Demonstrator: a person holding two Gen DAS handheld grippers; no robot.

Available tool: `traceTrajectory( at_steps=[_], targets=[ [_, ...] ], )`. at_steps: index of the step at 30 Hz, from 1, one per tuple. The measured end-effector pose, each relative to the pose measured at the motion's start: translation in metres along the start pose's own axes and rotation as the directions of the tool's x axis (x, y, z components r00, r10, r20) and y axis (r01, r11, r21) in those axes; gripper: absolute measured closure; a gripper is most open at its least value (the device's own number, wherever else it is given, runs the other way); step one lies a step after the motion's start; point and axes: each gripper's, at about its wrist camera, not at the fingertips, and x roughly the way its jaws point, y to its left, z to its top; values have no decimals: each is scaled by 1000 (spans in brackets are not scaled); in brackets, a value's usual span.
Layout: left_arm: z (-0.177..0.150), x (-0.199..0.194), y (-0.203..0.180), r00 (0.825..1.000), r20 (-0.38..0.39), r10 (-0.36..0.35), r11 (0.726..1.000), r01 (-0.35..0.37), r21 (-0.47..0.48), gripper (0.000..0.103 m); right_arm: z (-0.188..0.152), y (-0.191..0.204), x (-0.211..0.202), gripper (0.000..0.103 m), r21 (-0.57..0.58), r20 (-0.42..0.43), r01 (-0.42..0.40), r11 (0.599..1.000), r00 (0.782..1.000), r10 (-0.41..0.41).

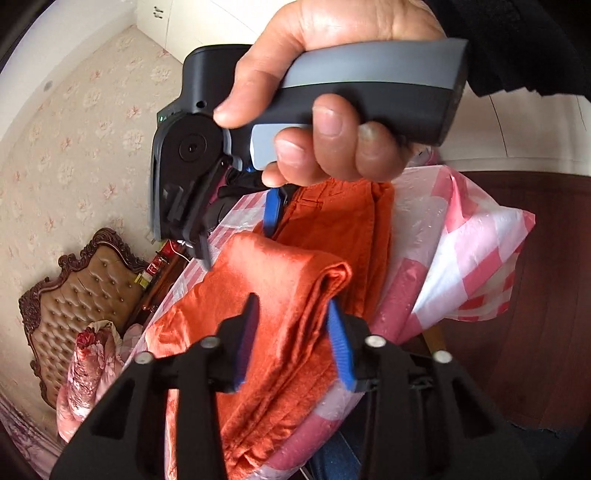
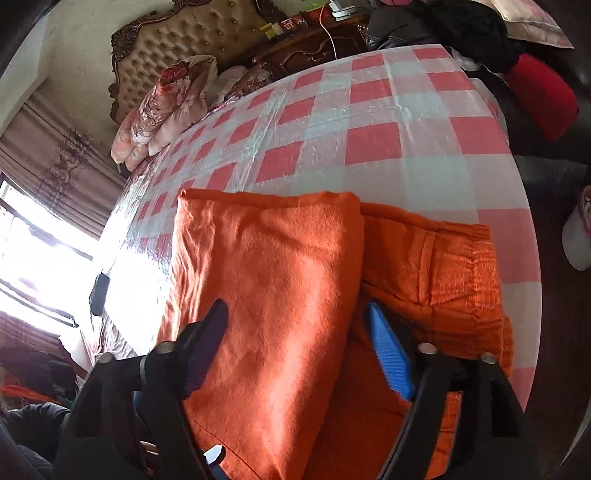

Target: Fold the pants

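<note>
Surface [image 2: 369,122] w/ pink-and-white check plastic cover fills most of the right wrist view; its far edge meets a tufted headboard [image 2: 192,33], a floral quilt [image 2: 166,99] and a dark wood nightstand [image 2: 310,51]. Orange pants [image 2: 266,280] lie at the near edge of the surface, folded over: leg part doubled on top toward the window side, elastic waistband [image 2: 476,266] showing at the other side, close to the surface's right edge. In the left wrist view the cover hangs off a surface corner [image 1: 480,266] above dark floor, and the pants sit along that edge. Left hand-held gripper [image 1: 295,343] has its blue pads either side of the thick folded edge of the leg part, both pads touching cloth, jaws narrow and clamped on the fold. Right hand-held gripper [image 2: 299,350]: in its own view the folded leg layer runs between the dark finger and the blue pad [image 2: 388,354], jaws at mid width w/ cloth in the gap; whether it truly pinches, can't tell. Left wrist view shows a bare hand [image 1: 325,110] squeezing its trigger, its blue tip touching the pants near the waist.
</note>
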Motion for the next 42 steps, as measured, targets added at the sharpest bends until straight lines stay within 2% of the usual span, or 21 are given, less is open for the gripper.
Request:
traceTrajectory(
  at_steps=[1, 2, 4, 8, 12, 19, 23, 30, 32, 34, 36, 37, 38, 39, 40, 41, 42],
  targets=[
    [0, 2, -1, 1000, -10, -10, 1000, 10, 7, 88, -2, -1, 3, 61, -8, -13, 13, 1000, 1000, -13],
    [0, 4, -1, 1000, -18, -12, 1000, 12, 12, 91, -3, -1, 6, 77, -14, -24, 16, 1000, 1000, -16],
    [1, 6, -1, 1000, -19, -9, 1000, 9, 16, 93, -5, -2, 10, 92, -24, -35, 20, 1000, 999, -21],
    [9, -6, 14, 999, 24, 38, 999, -38, 3, 94, -3, 5, -5, 96, -49, 1, 1, 999, 1000, -1],
    [27, -13, 29, 996, 65, 61, 998, -62, 12, 94, 7, 17, -30, 97, -89, 42, 0, 996, 999, 4],
    [59, -12, 23, 991, 133, 18, 998, -27, 63, 94, 13, 6, -66, 97, -90, 105, 31, 995, 994, -21],
    [66, 0, 4, 990, 142, -18, 995, 4, 104, 94, 11, -19, -69, 97, -43, 106, 58, 997, 993, -53],
    [69, 28, -12, 992, 110, -68, 992, 55, 116, 94, -8, -49, -54, 96, -16, 94, 141, 990, 986, -139],
    [67, 32, -10, 987, 105, -121, 988, 110, 107, 88, -12, -52, -49, 94, -22, 99, 184, 983, 979, -181],
    [62, 32, -5, 985, 89, -148, 987, 142, 74, 81, -17, -53, -47, 93, -30, 107, 215, 976, 972, -211],
    [57, 25, 12, 978, 97, -187, 982, 187, 8, 71, -21, -52, -48, 87, -38, 125, 234, 971, 966, -228],
    [54, 19, 23, 974, 108, -200, 978, 204, -30, 60, -22, -49, -50, 72, -44, 139, 260, 965, 958, -252],
    [49, 14, 34, 972, 117, -205, 975, 214, -67, 53, -25, -46, -52, 54, -47, 158, 314, 948, 940, -303],
    [41, 7, 55, 968, 130, -215, 963, 233, -139, 52, -28, -42, -56, 51, -45, 188, 382, 923, 911, -368],
    [34, 3, 70, 968, 133, -214, 951, 237, -200, 52, -31, -40, -59, 50, -44, 208, 408, 912, 896, -391],
    [24, 1, 89, 971, 128, -200, 933, 229, -276, 52, -34, -39, -62, 50, -42, 221, 418, 908, 890, -399],
    [10, 0, 115, 976, 117, -185, 903, 216, -371, 52, -39, -39, -61, 50, -40, 219, 418, 908, 890, -400]
  ],
)
